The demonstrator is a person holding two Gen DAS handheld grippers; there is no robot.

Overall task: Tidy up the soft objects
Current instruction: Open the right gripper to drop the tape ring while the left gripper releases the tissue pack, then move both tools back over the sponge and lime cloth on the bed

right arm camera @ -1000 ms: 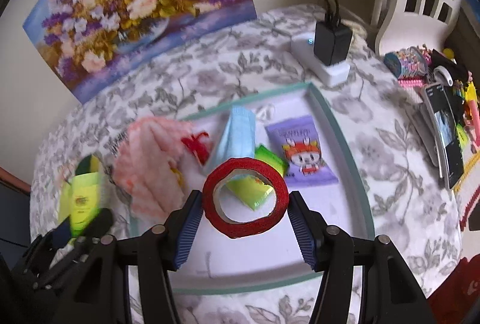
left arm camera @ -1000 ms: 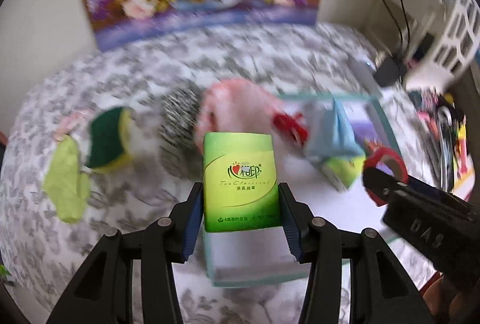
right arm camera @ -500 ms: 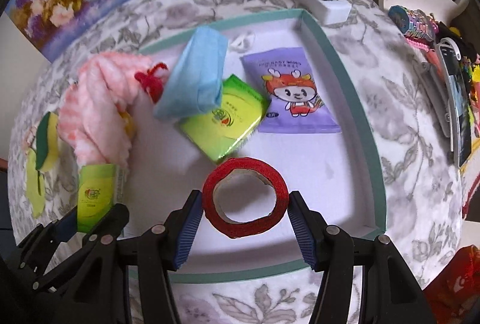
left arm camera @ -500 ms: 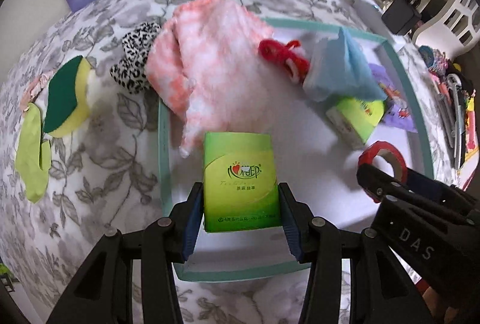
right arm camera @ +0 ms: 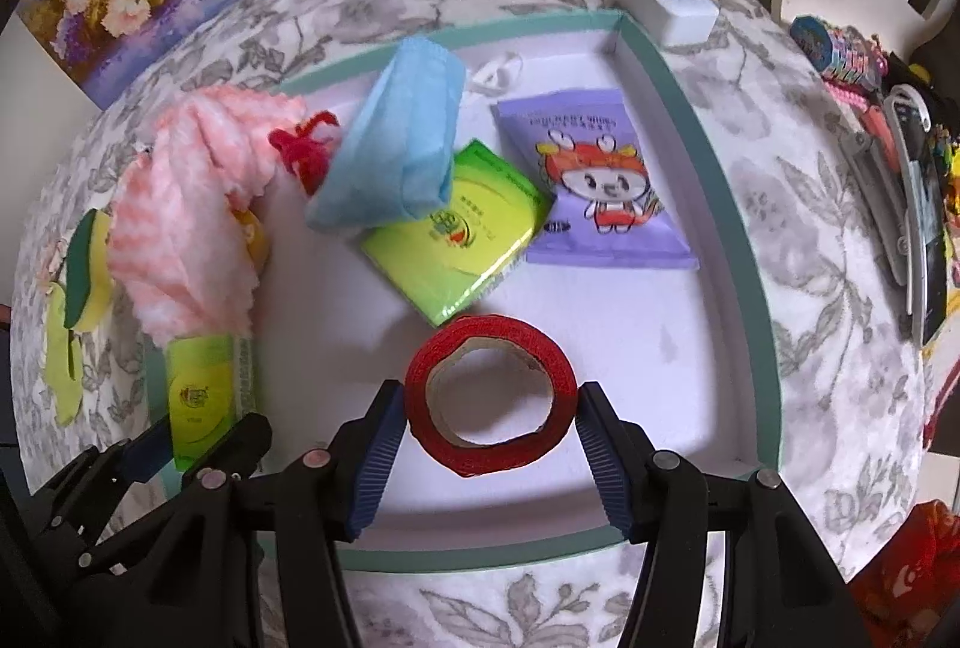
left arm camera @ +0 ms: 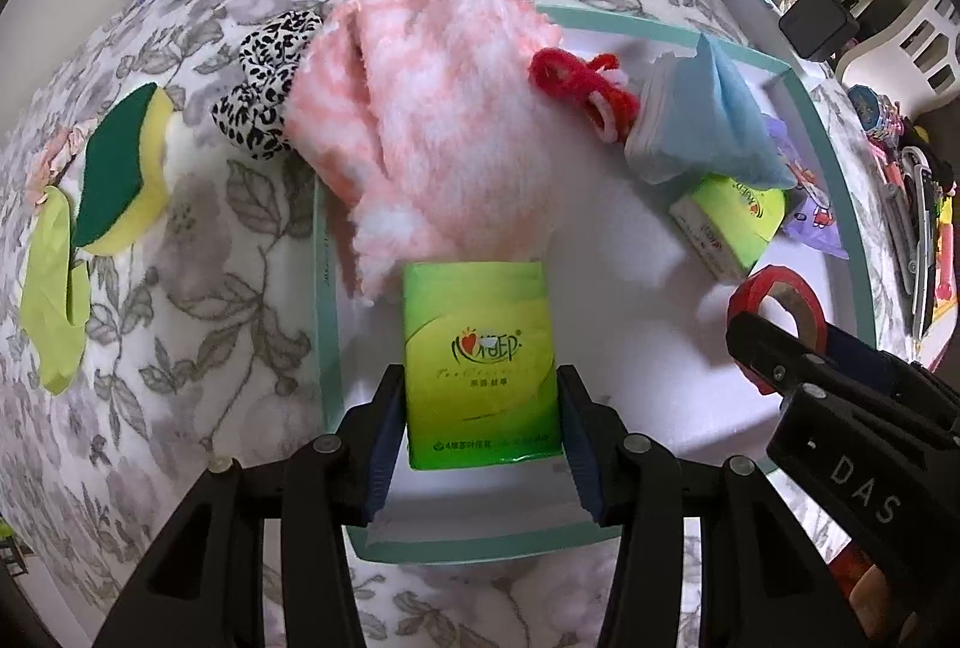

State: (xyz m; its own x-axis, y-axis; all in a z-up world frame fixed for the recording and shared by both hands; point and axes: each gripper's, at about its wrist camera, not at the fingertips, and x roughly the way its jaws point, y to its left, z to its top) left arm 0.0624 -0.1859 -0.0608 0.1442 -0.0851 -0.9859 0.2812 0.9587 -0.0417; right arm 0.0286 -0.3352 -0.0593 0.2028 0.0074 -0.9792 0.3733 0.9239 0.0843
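Two grippers over tray; left gripper clamped on green tissue pack; right gripper clamped on red tape roll.

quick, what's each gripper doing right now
left gripper: closed on the green tissue pack.
right gripper: closed on the red tape roll.

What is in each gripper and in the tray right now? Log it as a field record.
left gripper: shut on green tissue pack, over the tray's near left part
right gripper: shut on red tape roll, over the tray's near part
tray: pink towel, red yarn, blue mask, second green pack, purple packet
outside tray, left: sponge, leopard scrunchie
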